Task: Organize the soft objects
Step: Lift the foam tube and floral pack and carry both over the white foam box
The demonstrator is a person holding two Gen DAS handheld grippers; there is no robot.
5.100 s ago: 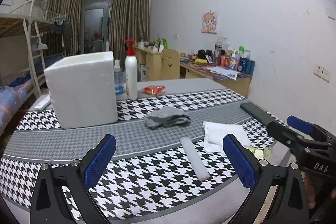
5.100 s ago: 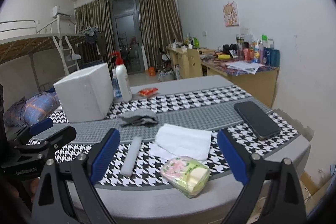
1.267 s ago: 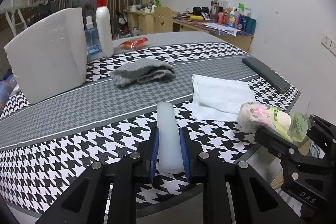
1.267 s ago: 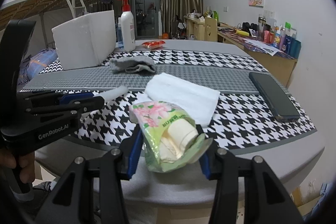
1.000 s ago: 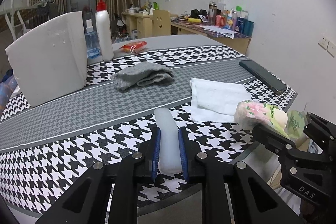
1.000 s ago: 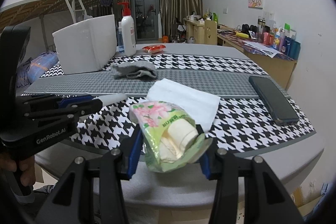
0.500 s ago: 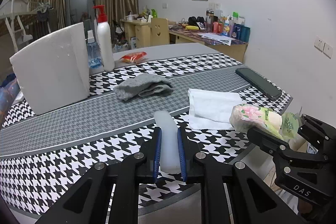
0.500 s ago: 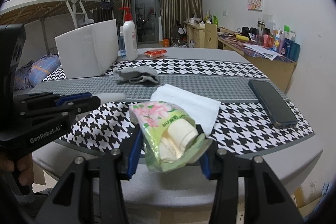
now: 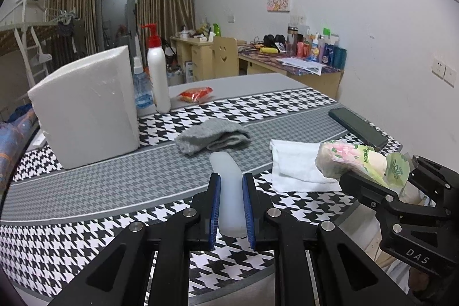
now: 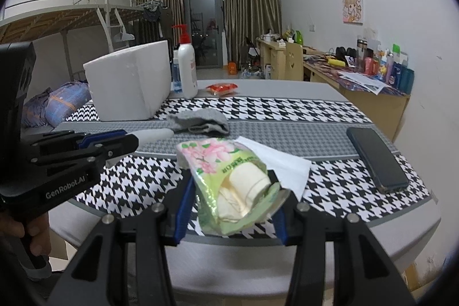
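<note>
From the left wrist: my left hand-held gripper [image 9: 231,207] is clenched on a pale soft stick [image 9: 226,185], its length running straight ahead toward the foam box [image 9: 86,108], which lies forward and left across the bench [image 9: 86,185]. "DAS" marks the other tool.

From the right wrist: my right hand-held gripper [image 10: 231,210] grasps a flowered tissue pack [image 10: 226,177], farther from the box. "GenRobot.AI" reads at left; the pack's print is illegible.

The grey band of the table runner [image 9: 120,185] is lying open ahead, while a white foam box [image 9: 86,108], pump bottle [image 9: 157,76], grey cloth [image 9: 212,135], white towel [image 9: 295,162] and phone [image 9: 357,128] are standing around it.
</note>
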